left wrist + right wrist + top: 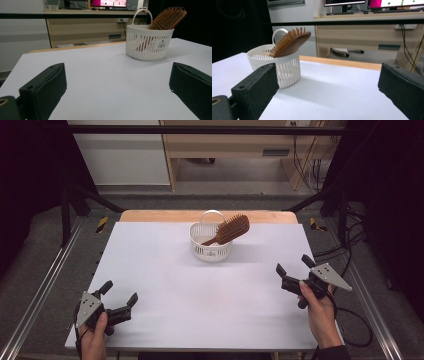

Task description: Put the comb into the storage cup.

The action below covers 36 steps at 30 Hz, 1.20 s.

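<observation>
A white slatted basket (211,249) (148,45) (287,67) with a loop handle stands at the middle back of the white table (200,285). A brown wooden hairbrush (228,230) (168,18) (290,42) leans in it, bristled head sticking out over the rim. My left gripper (119,291) (117,87) rests open at the front left corner, nothing between its jaws. My right gripper (295,265) (327,87) is open at the right side of the table, held in a hand, also with nothing in it. Both point toward the basket from a distance.
Metal frame rails (45,285) run along both sides of the table. Cables (350,250) lie on the floor at the right. A wooden desk (235,145) with monitors stands behind the table.
</observation>
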{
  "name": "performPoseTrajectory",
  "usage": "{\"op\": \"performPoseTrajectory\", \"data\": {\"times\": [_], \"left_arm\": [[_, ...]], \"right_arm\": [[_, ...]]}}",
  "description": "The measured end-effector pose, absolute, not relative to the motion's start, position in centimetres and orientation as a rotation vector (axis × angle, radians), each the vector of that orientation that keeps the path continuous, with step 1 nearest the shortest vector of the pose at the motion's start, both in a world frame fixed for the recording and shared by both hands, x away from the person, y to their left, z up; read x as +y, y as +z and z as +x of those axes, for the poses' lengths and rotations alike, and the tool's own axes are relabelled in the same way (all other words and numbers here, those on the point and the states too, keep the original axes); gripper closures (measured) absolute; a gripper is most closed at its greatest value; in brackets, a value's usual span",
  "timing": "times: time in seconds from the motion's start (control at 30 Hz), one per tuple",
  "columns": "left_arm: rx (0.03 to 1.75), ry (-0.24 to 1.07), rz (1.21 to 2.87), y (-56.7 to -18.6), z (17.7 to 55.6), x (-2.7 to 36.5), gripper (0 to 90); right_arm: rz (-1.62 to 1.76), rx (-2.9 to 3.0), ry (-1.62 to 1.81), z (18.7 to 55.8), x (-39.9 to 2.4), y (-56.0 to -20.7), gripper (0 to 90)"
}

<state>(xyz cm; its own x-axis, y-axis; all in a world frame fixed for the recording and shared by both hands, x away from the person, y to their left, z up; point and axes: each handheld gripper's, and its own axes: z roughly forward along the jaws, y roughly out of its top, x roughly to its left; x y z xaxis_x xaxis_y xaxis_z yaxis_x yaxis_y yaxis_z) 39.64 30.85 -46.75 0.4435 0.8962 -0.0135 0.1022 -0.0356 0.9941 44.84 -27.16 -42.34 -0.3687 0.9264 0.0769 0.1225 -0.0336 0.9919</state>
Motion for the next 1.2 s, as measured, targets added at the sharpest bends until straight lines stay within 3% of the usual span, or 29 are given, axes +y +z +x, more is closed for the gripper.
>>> {"op": "performPoseTrajectory", "data": {"times": [1.2], "left_arm": [[0.814, 0.788, 1.492, -46.2, 39.3, 29.1, 1.2]], "right_arm": [[1.039, 1.684, 1.503, 41.7, -25.4, -46.7, 3.3]]}}
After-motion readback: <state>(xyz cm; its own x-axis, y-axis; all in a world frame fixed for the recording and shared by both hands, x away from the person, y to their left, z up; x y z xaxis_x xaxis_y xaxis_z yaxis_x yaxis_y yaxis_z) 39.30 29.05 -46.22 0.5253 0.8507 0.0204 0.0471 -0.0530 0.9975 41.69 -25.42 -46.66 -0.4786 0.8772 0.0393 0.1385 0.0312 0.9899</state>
